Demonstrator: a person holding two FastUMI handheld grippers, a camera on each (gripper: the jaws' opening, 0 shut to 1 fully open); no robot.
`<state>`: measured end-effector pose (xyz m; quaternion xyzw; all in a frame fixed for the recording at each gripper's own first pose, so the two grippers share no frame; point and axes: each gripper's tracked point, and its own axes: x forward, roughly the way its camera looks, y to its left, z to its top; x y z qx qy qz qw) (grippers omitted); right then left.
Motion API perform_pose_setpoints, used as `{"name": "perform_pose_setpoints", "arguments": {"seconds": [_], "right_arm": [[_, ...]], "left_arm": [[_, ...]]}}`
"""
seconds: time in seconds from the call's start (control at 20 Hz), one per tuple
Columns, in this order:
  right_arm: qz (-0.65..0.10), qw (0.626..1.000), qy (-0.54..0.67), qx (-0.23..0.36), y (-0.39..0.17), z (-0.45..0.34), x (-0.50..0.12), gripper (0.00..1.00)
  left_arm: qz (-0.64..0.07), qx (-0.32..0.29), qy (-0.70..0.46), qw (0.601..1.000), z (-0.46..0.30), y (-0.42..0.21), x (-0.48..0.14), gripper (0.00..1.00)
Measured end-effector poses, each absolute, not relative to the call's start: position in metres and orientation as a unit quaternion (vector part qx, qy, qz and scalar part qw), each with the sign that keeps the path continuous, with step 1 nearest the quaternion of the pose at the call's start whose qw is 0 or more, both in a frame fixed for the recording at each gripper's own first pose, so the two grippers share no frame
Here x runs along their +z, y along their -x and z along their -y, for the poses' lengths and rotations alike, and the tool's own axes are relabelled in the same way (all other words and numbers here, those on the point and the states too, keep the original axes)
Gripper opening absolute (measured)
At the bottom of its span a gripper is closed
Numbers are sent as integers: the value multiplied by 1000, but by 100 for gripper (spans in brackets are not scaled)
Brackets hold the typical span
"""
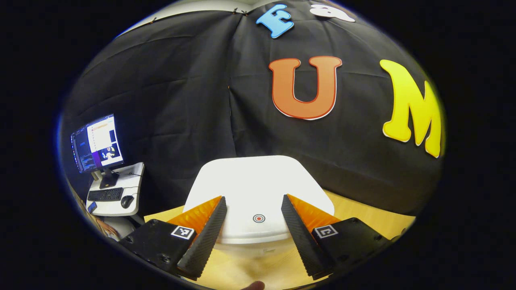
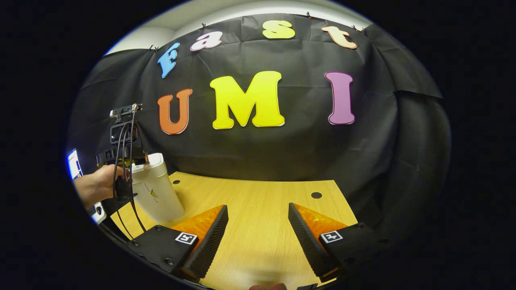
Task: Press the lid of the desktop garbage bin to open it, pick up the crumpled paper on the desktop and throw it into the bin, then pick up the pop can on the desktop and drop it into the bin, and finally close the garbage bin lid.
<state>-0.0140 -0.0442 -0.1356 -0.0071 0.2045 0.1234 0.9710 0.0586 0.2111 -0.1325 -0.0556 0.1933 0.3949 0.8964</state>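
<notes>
Claws first: the left claw [image 1: 254, 219] hung spread right over the bin [image 1: 258, 193], its fingers [image 1: 207, 233] apart above the closed white lid [image 1: 246, 181], a small red ring mark [image 1: 259, 218] sitting between them. Whether the tips touched the lid, I could not tell. Beyond the bin ran the wooden desk [image 1: 363, 209], and off to the left stood a monitor [image 1: 97, 143] with a keyboard [image 1: 105, 194] and mouse [image 1: 127, 201].

Over to the right claw [image 2: 258, 225]: spread too, pinching nothing, hovering over bare desk [image 2: 258, 197]. Far left in its view stood the bin [image 2: 155, 189], with a hand [image 2: 96, 185] holding the other claw's body just beside it.
</notes>
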Motion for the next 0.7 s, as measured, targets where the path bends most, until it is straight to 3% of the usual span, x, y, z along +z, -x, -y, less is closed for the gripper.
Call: {"name": "perform_pose_setpoints", "arguments": {"seconds": [0.5,0.7], "right_arm": [[-185,977,7,108,5,49,-125,94],[-155,983,-1,95,-7,39,-104,94]], "left_arm": [[-144,376,16,915,-209,-61,-123,87],[-114,332,32,936,-193,-72,-101,99]]}}
